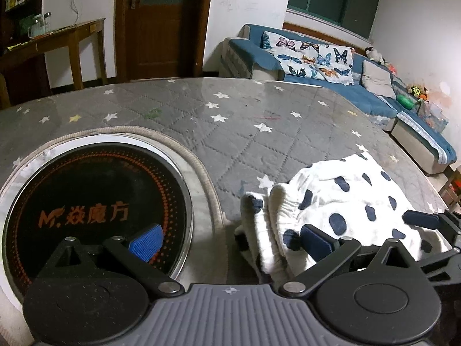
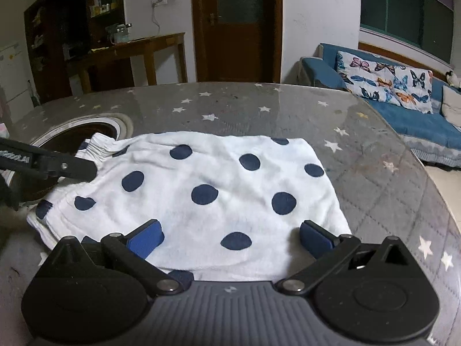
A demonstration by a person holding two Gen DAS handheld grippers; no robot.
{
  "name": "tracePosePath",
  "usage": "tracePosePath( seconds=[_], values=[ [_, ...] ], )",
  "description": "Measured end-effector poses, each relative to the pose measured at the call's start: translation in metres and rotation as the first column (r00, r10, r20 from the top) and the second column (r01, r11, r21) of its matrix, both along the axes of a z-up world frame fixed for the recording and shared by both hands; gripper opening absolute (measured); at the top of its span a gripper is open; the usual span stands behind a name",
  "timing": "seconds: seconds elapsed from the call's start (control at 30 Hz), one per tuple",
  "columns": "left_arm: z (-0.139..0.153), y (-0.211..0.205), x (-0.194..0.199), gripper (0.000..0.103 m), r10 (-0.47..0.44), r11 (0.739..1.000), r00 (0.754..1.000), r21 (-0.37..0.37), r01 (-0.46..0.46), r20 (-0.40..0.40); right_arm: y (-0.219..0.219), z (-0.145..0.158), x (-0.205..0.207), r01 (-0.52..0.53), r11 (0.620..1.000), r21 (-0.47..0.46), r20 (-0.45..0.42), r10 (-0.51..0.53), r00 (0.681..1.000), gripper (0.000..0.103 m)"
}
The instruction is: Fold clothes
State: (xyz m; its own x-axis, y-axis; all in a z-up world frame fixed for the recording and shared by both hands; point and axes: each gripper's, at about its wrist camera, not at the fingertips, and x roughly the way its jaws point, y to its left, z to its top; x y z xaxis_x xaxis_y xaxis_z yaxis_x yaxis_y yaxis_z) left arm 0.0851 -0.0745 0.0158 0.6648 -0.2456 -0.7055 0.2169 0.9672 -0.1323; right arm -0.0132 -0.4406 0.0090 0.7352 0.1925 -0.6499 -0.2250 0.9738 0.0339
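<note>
A white garment with navy dots [image 2: 219, 178] lies flat on the grey star-patterned table [image 2: 259, 106]. Its gathered elastic waistband [image 2: 100, 147] points left, toward the round hob. My right gripper [image 2: 230, 238] is open just above the garment's near edge, its blue pads spread wide over the cloth. My left gripper [image 1: 230, 242] is open too. One of its pads hangs over the hob and the other over the bunched waistband end of the garment [image 1: 345, 199]. In the right wrist view, the left gripper's dark finger [image 2: 72, 168] reaches in beside the waistband.
A round black induction hob [image 1: 95, 210] with orange lettering is set into the table at the left. The table's curved edge [image 2: 426, 173] runs on the right, with a blue sofa [image 1: 331, 86] beyond it. A wooden side table [image 2: 138, 49] and a door [image 2: 236, 23] stand at the back.
</note>
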Motion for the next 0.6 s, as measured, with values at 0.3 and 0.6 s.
tracePosePath(
  seconds=[0.3,0.6],
  values=[
    [0.01,0.004,-0.026,0.103,-0.027,1.0,0.999,-0.012,0.027,0.041,0.006,0.012,-0.028,0.038,0.999,-0.005,0.047,-0.038,0.998,0.103],
    [0.019,0.009,-0.055,0.103,-0.076,0.993,0.993,-0.077,0.084,0.095,0.021,0.016,-0.059,0.1,0.994,-0.042,0.063,-0.097,0.993,0.103]
  ],
)
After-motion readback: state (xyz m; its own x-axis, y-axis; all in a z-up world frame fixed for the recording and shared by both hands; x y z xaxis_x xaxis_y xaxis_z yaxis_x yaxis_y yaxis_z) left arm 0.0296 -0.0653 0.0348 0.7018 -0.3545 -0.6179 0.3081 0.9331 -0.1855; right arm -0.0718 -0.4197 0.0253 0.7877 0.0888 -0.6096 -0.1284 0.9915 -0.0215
